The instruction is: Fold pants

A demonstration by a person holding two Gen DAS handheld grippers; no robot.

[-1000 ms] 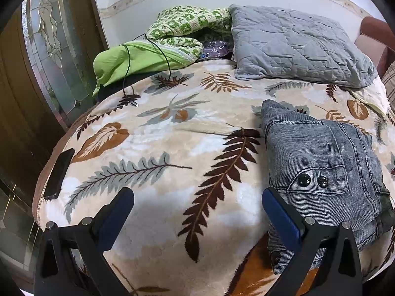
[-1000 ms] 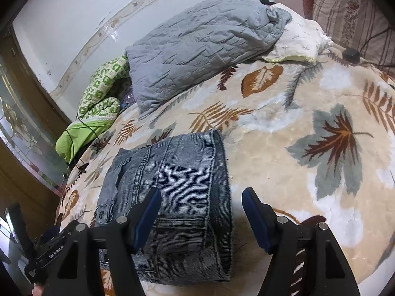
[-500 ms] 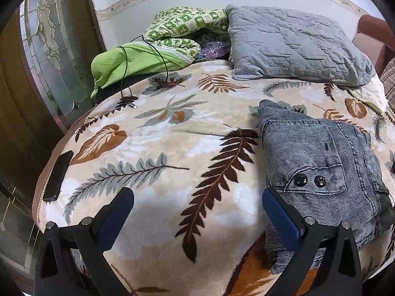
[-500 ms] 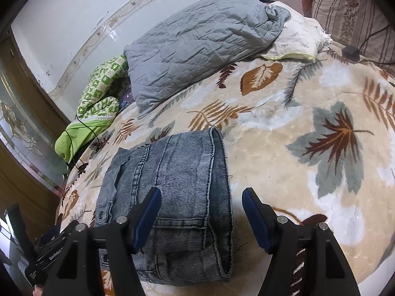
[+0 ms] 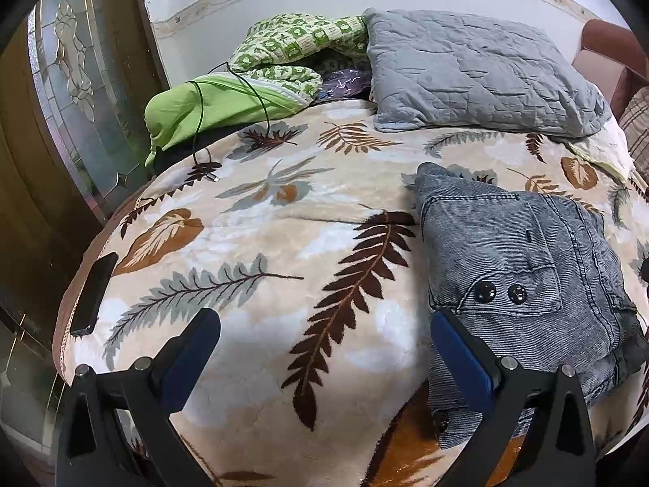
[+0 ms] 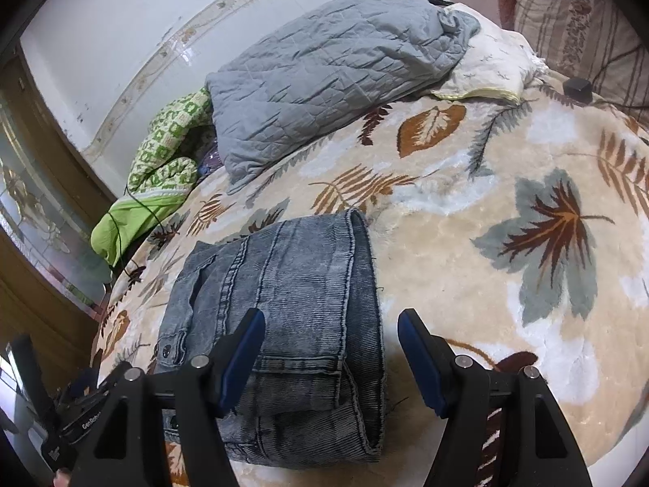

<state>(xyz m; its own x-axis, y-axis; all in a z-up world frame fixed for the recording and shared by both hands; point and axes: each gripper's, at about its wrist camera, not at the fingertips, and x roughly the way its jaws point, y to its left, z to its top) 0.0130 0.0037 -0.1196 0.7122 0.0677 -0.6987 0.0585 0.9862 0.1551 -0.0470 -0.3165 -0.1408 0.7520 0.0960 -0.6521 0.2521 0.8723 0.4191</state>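
Observation:
Grey washed denim pants (image 5: 511,268) lie folded into a compact stack on a leaf-patterned blanket (image 5: 263,243). In the left wrist view they are at the right, with two black buttons showing. My left gripper (image 5: 324,349) is open and empty above the blanket, its right finger over the pants' near left edge. In the right wrist view the pants (image 6: 292,308) lie at lower centre. My right gripper (image 6: 330,349) is open and empty above their near right edge. The left gripper (image 6: 73,418) shows at the lower left there.
A grey quilted pillow (image 5: 478,77) and green bedding (image 5: 227,97) with a black cable lie at the far side by the wall. A black phone (image 5: 93,292) lies at the bed's left edge. A striped cushion (image 6: 580,24) and a small black object (image 6: 578,89) are at the far right.
Both views have shifted slightly, as if both grippers drew back a little. The pants have not moved. Both grippers stay open.

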